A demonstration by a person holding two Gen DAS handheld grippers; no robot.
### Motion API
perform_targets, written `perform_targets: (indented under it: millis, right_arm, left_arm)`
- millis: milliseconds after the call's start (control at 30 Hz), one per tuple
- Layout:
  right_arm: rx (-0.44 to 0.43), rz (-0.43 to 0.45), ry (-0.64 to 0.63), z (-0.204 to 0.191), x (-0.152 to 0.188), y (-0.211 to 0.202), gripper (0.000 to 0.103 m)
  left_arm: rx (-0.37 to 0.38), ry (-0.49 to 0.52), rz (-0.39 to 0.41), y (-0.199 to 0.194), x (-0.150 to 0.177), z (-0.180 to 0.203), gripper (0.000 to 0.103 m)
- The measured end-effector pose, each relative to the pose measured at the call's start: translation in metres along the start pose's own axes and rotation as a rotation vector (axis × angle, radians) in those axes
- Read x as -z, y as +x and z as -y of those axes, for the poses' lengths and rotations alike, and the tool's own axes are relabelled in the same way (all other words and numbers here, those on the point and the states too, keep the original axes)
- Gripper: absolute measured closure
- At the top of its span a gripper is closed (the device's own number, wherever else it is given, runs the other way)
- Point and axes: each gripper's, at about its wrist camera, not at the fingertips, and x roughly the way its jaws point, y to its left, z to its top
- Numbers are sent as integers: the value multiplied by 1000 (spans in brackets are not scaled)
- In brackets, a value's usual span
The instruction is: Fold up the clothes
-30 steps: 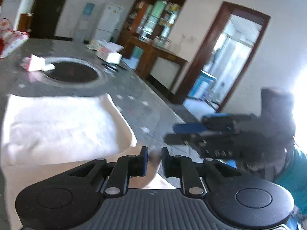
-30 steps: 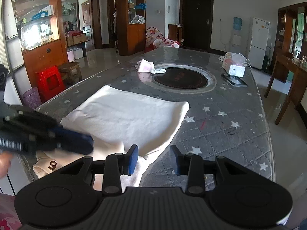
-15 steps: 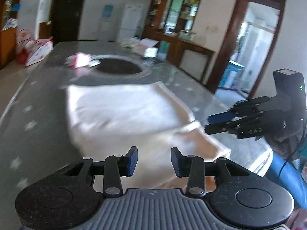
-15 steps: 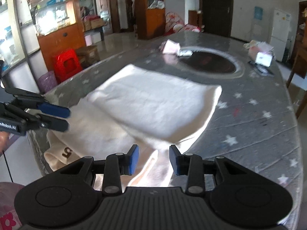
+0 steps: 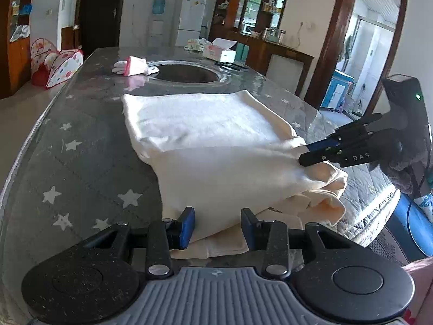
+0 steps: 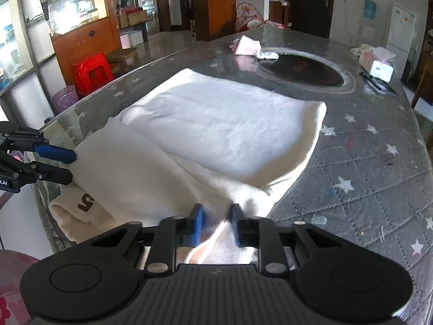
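Cream garment (image 5: 205,124) lies part-folded on the bench (image 5: 81,162), long axis running away from both grippers, with the right gripper (image 6: 215,223) pinching its near right corner and the left gripper (image 5: 217,226) parted, straddling the near left edge ungripped.

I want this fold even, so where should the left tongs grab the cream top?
The left end of the raised fold on the cream top, opposite where the right tongs pinch it. Come in level from the left: that end bulges above the table and faces the open left tongs.
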Motion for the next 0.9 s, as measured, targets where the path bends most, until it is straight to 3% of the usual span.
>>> perform_targets:
  millis: [67, 233, 400, 600, 700, 800, 900]
  right_arm:
    - [13, 6, -2, 1, -1, -1, 95]
    - [44, 21, -8, 4, -4, -4, 100]
    - [76, 35, -14, 7, -7, -7, 97]
    - [8, 66, 31, 12, -9, -15, 92]
    - [-15, 53, 41, 13, -10, -9, 80]
    - [-30, 18, 50, 13, -6, 3, 81]
    - [-18, 17, 18, 8, -6, 3, 86]
  left_arm:
    - [4, -11, 0, 0, 0, -2, 62]
    - [6, -4, 0, -1, -1, -2, 62]
    - [12, 10, 2, -4, -4, -3, 61]
    - [19, 58, 59, -6, -30, 0, 61]
    - [16, 116, 81, 6, -42, 4, 61]
    - [14, 151, 73, 25, -50, 5, 53]
    - [12, 180, 52, 43, -54, 5, 52]
